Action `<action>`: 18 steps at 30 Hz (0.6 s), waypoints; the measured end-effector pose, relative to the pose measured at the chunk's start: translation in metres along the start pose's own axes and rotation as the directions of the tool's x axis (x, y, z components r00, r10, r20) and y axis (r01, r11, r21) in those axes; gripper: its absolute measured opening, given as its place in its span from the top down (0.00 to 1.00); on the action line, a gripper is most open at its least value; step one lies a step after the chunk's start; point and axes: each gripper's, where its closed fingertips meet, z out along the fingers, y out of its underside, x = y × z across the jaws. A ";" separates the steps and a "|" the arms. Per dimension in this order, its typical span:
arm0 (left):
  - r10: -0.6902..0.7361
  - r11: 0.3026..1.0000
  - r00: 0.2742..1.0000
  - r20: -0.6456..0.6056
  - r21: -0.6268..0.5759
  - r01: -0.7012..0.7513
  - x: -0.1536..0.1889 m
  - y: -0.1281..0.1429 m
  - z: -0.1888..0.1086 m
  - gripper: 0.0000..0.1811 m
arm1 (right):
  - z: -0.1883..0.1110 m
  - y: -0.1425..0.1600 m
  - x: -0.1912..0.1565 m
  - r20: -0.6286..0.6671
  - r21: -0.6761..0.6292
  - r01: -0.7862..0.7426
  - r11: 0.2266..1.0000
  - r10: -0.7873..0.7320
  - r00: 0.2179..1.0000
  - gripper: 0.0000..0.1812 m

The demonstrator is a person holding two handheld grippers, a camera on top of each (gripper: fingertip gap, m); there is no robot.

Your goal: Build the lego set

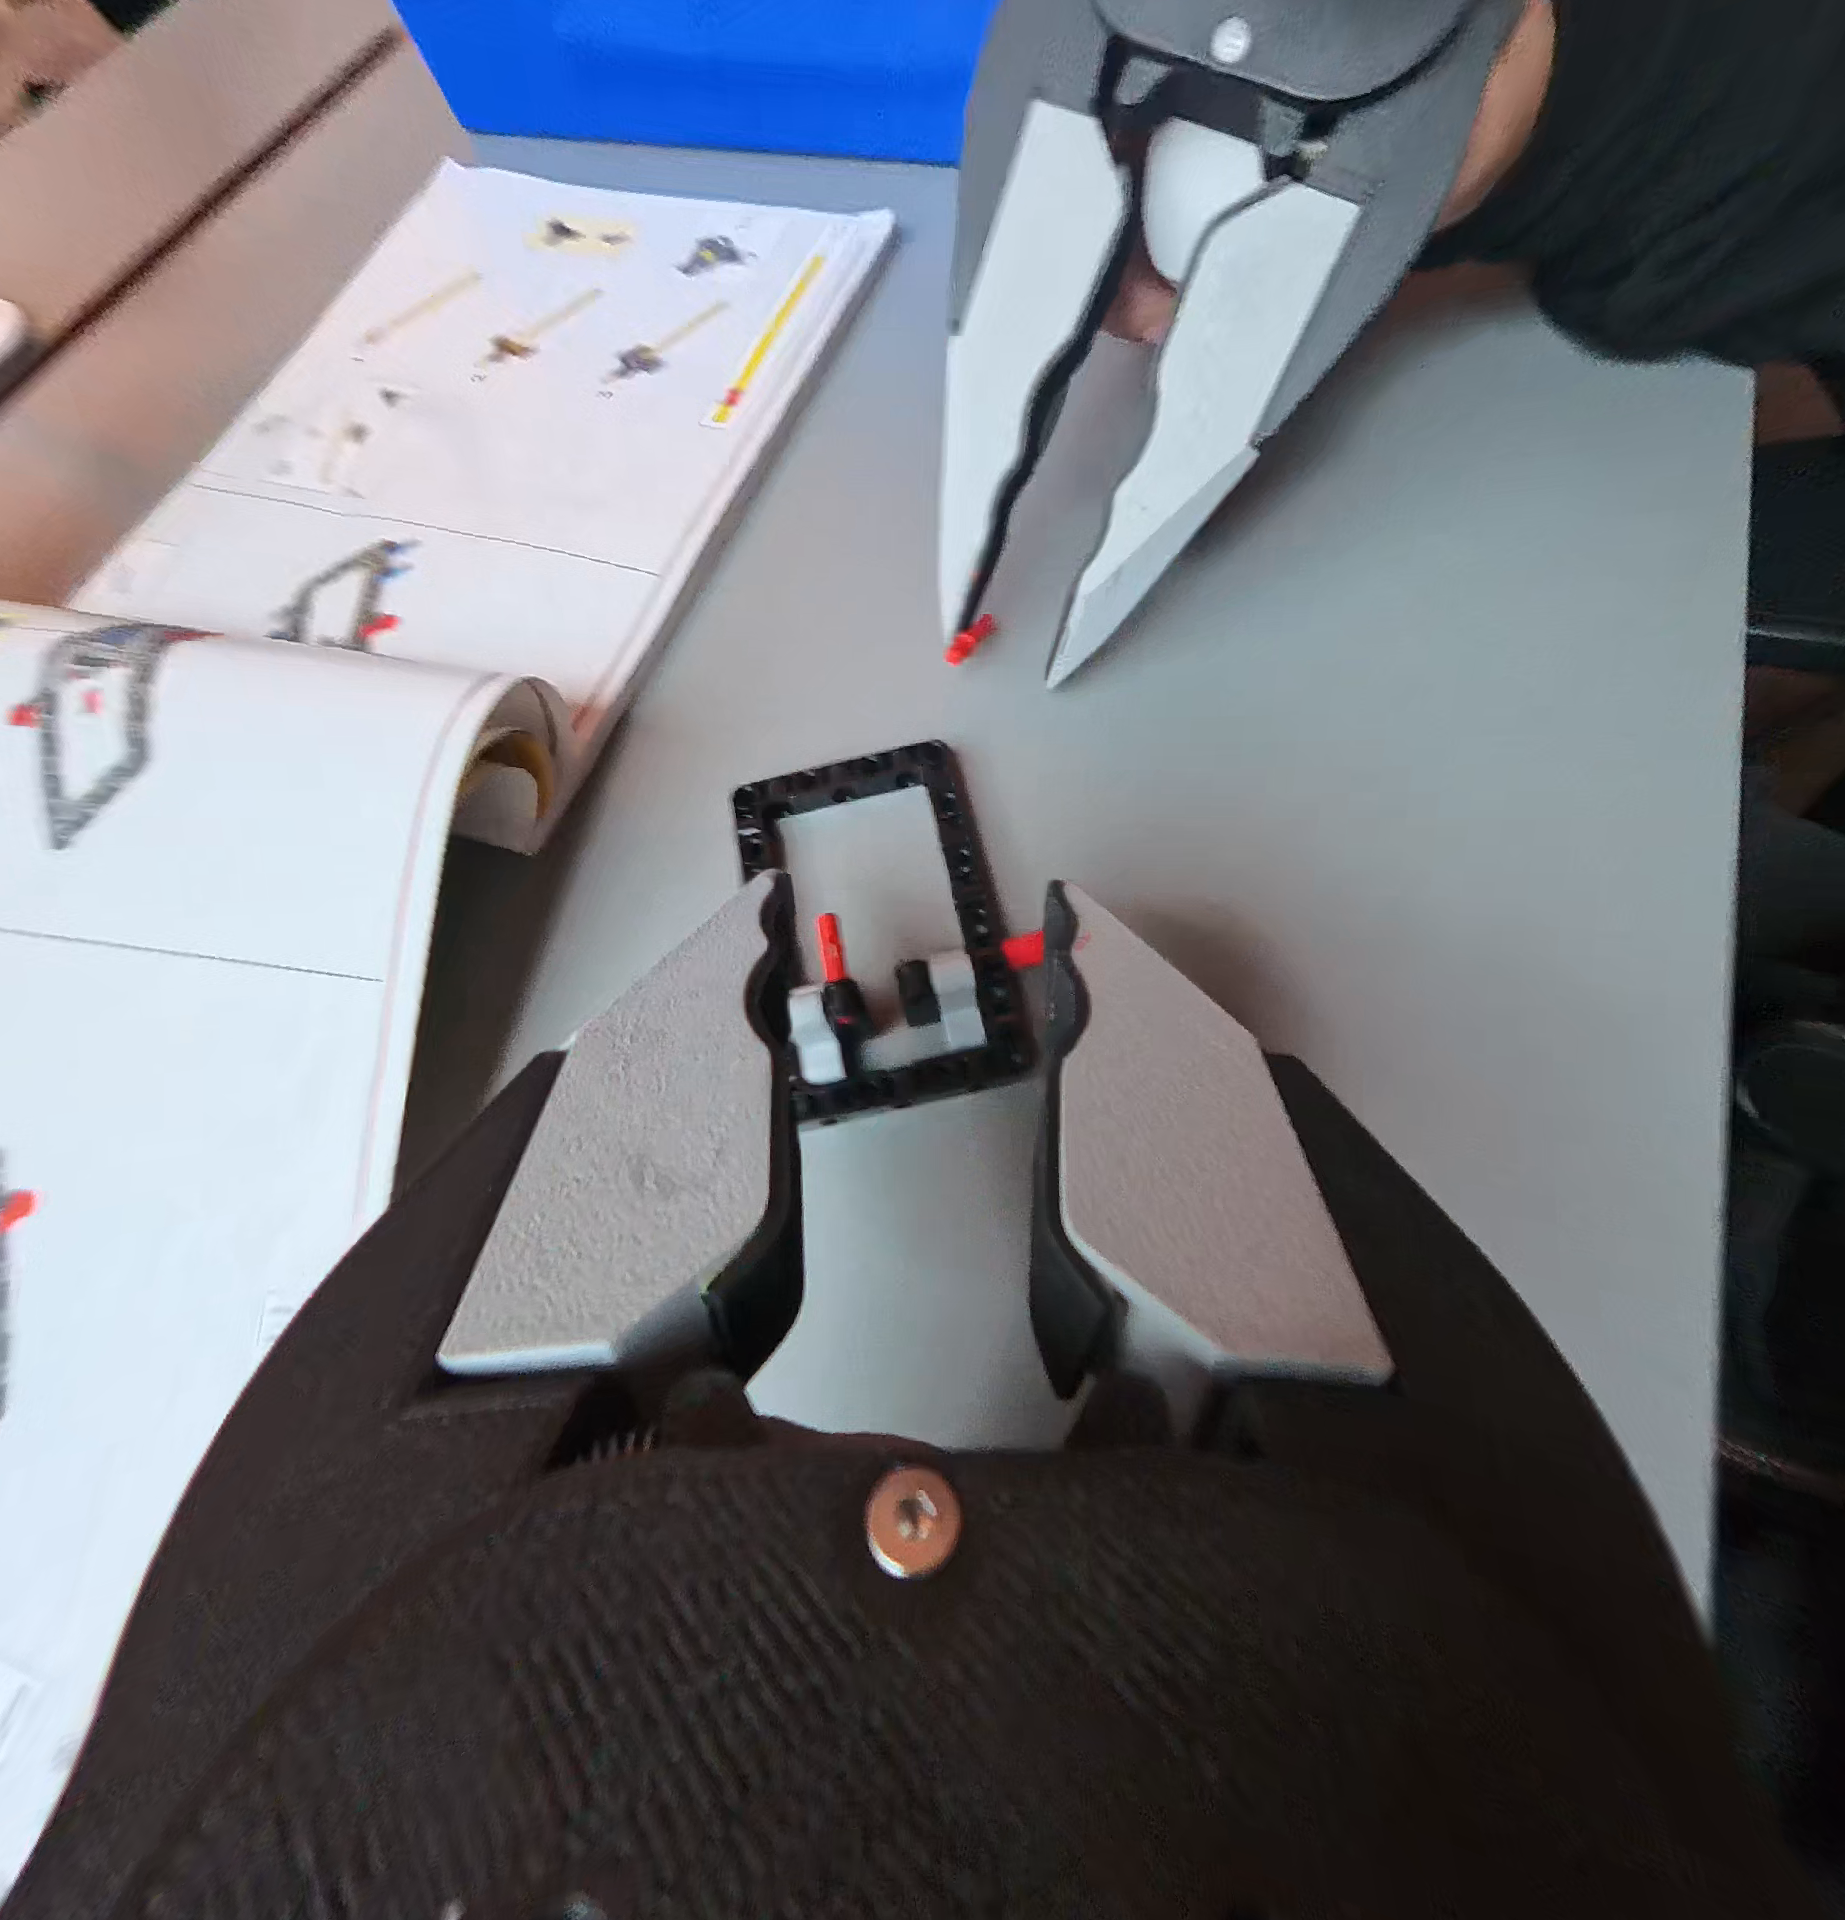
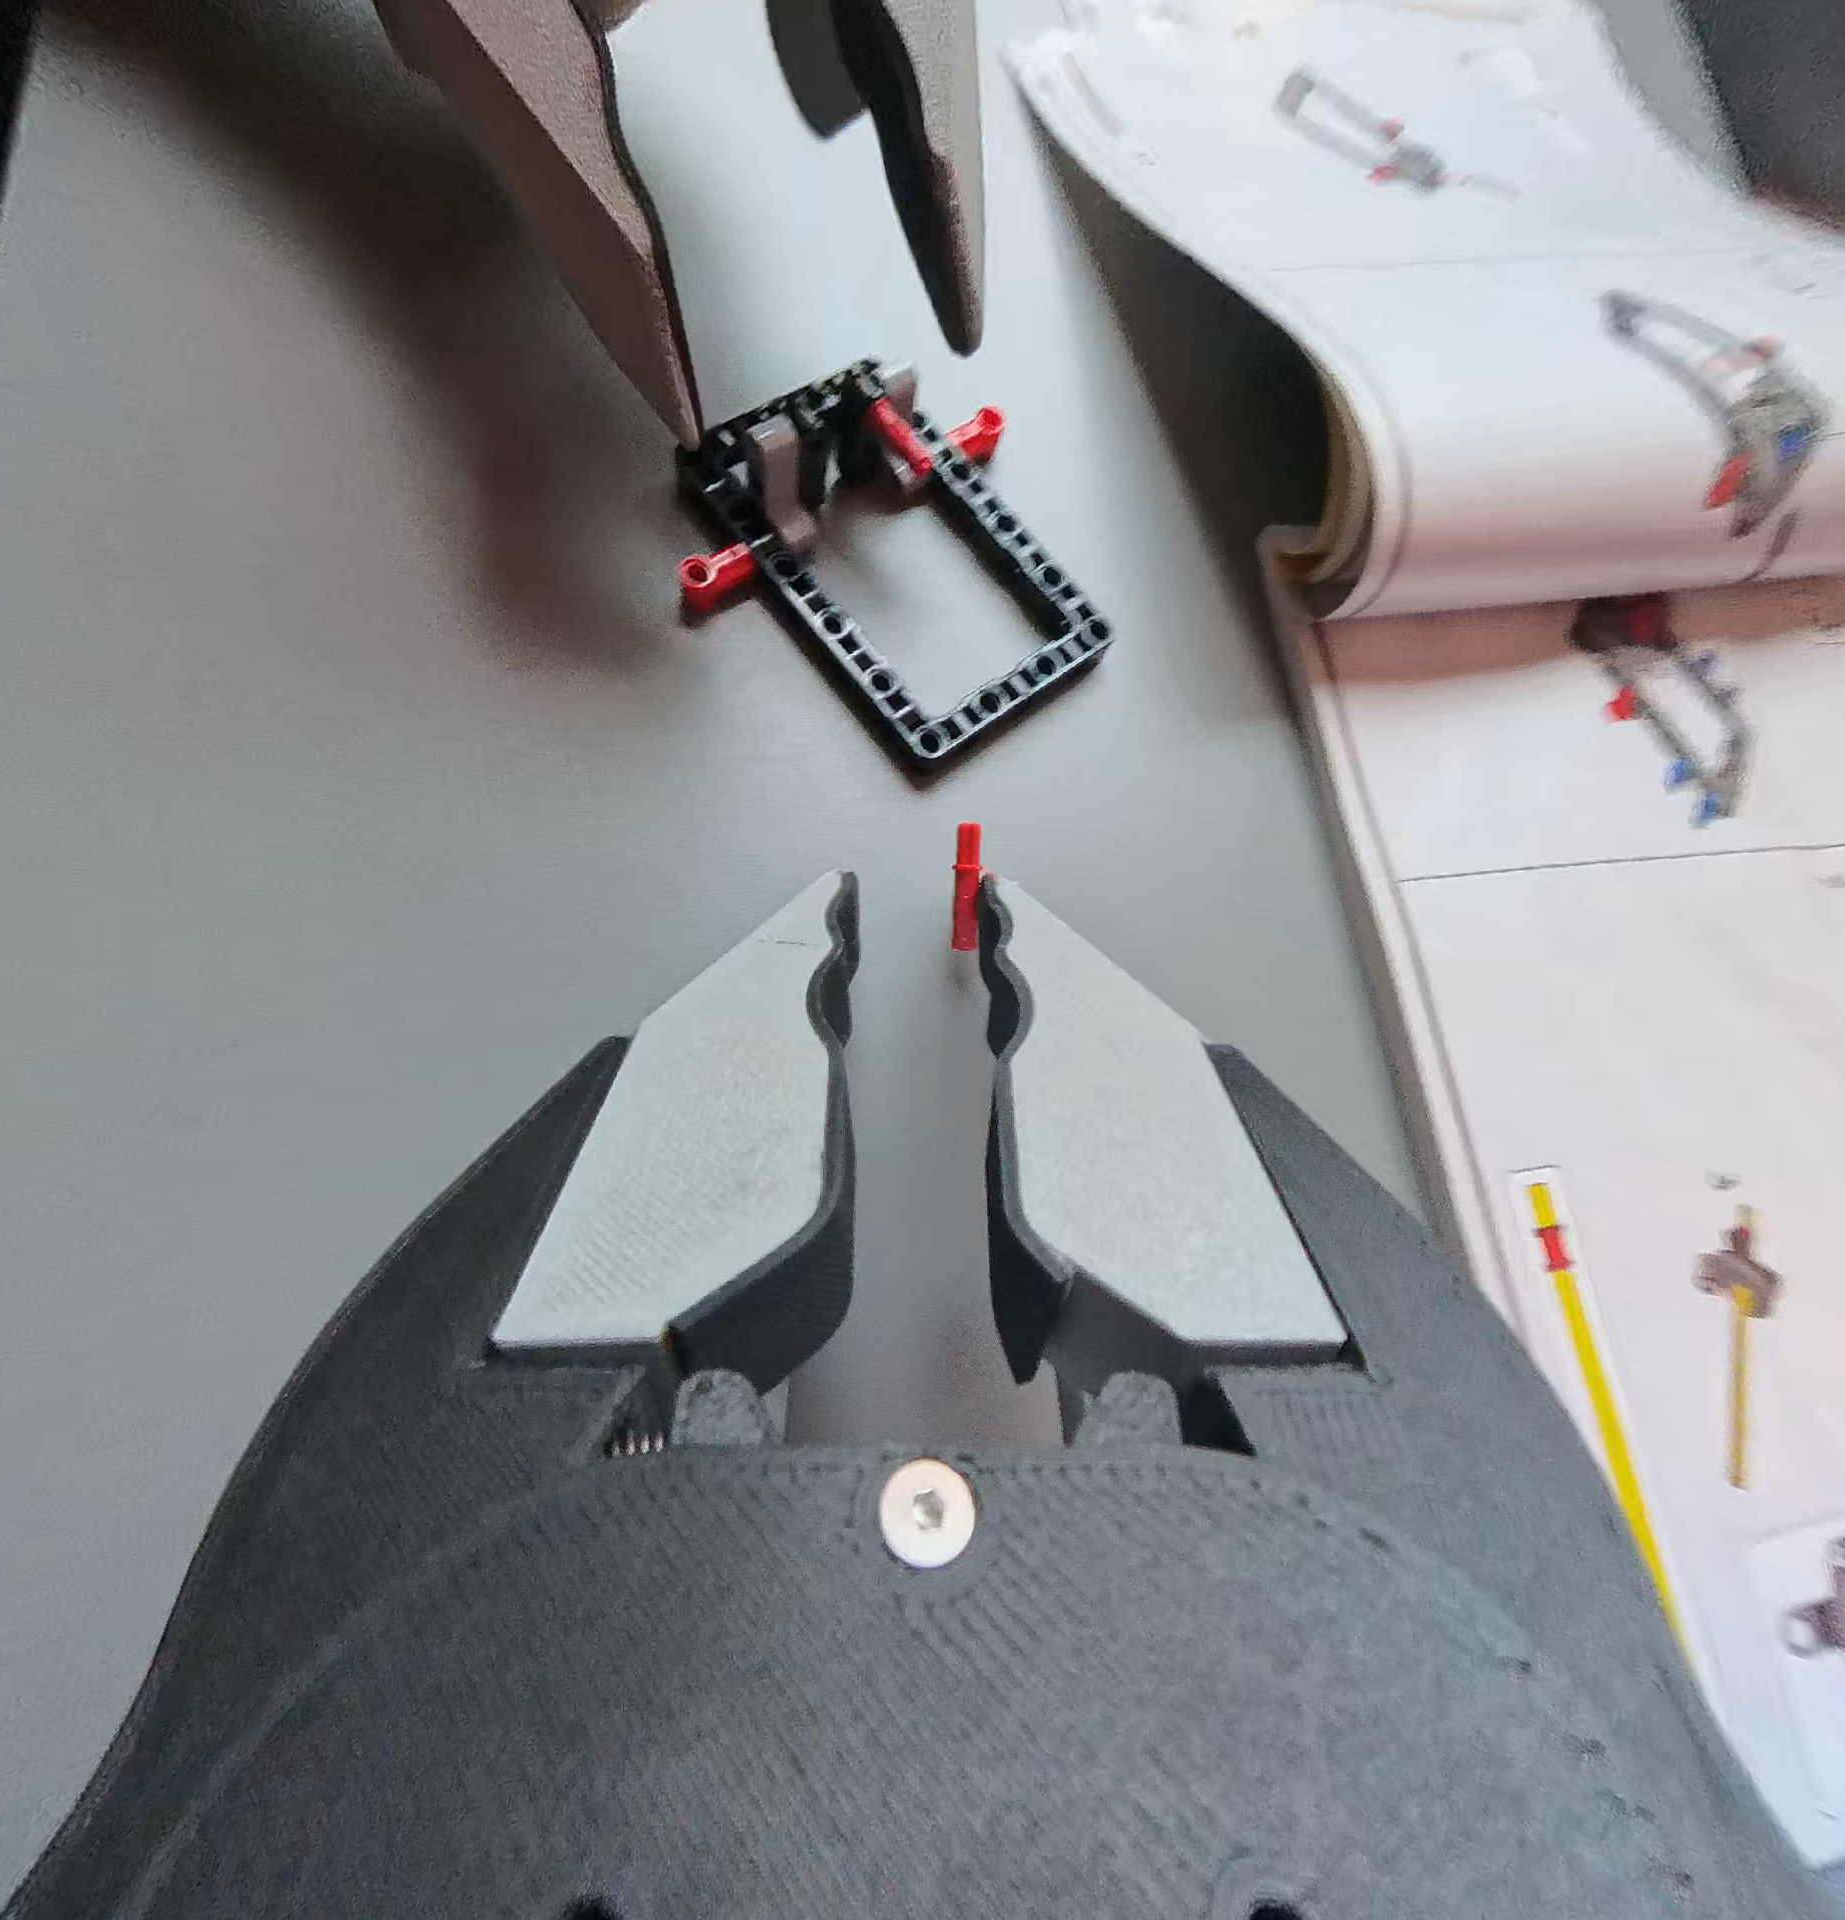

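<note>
A black rectangular lego frame [image 1: 962, 831] [image 2: 1022, 535] lies flat on the grey table. Grey connectors [image 2: 783, 488] and red pins [image 2: 715, 566] sit at one end of it. My left gripper [image 1: 913, 894] [image 2: 824, 384] is open and straddles that end; one fingertip [image 2: 689, 426] touches the frame's corner. My right gripper [image 2: 918, 888] [image 1: 1011, 655] is open, a short way from the frame's other end. A loose red pin [image 2: 966, 883] [image 1: 970, 639] rests against the inside of one of its fingertips; the other finger stands clear of it.
An open instruction booklet [image 1: 502, 416] [image 2: 1572, 935] lies beside the frame, one page curled up. A blue box [image 1: 689, 73] stands at the back. The table edge [image 1: 1739, 831] runs behind the right gripper, where a dark sleeve [image 1: 1676, 156] shows. My hands' fingertips stand some 9 centimeters from each other.
</note>
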 end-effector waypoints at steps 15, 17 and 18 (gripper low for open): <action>-0.021 0.983 0.965 -0.261 -0.182 -0.028 0.060 -0.010 0.056 0.79 | -0.006 -0.014 -0.037 0.071 0.017 0.091 0.996 -0.092 0.993 0.85; -0.015 0.986 0.967 -0.256 -0.163 -0.028 0.062 -0.013 0.054 0.80 | -0.004 -0.008 -0.034 0.053 -0.002 0.099 0.995 -0.099 0.994 0.85; -0.021 0.987 0.966 -0.257 -0.160 -0.021 0.062 -0.014 0.052 0.80 | -0.004 -0.007 -0.033 0.046 -0.002 0.104 0.995 -0.104 0.994 0.85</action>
